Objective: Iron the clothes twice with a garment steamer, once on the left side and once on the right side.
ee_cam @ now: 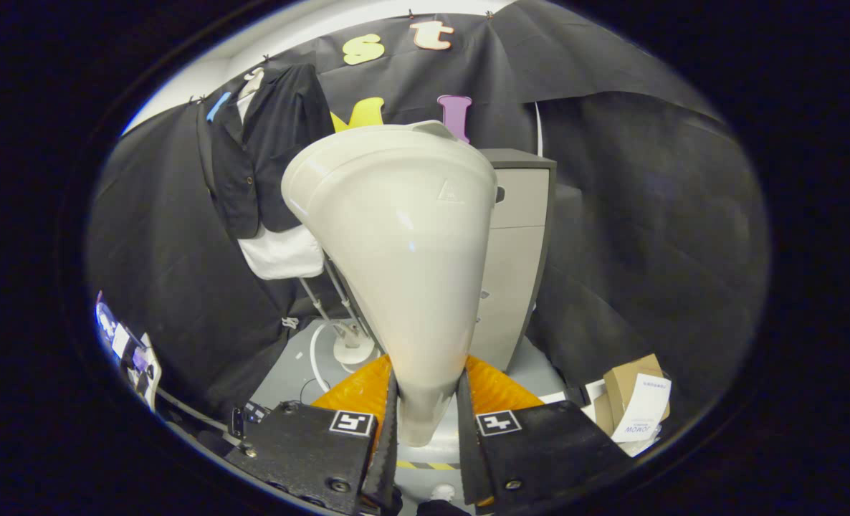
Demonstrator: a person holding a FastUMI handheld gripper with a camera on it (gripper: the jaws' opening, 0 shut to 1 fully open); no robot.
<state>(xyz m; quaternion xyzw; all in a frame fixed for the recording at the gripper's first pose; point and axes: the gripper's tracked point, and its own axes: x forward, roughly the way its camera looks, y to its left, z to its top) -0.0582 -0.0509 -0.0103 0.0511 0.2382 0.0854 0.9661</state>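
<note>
My gripper (426, 419) is shut on the narrow handle of a cream garment steamer (403, 244), whose wide head flares upward right in front of the fingers. Both black fingers (389, 423) press on the handle from either side. Beyond the steamer and to its left, a black jacket (267, 158) over a white shirt (282, 254) hangs on a stand against the booth wall. The steamer head stands apart from the clothes and hides part of what is behind it.
A grey drawer cabinet (514, 251) stands just behind the steamer to the right. The clothes stand's white round base (353, 351) and rods rest on the grey floor. A cardboard box with a paper (636, 401) lies at the lower right.
</note>
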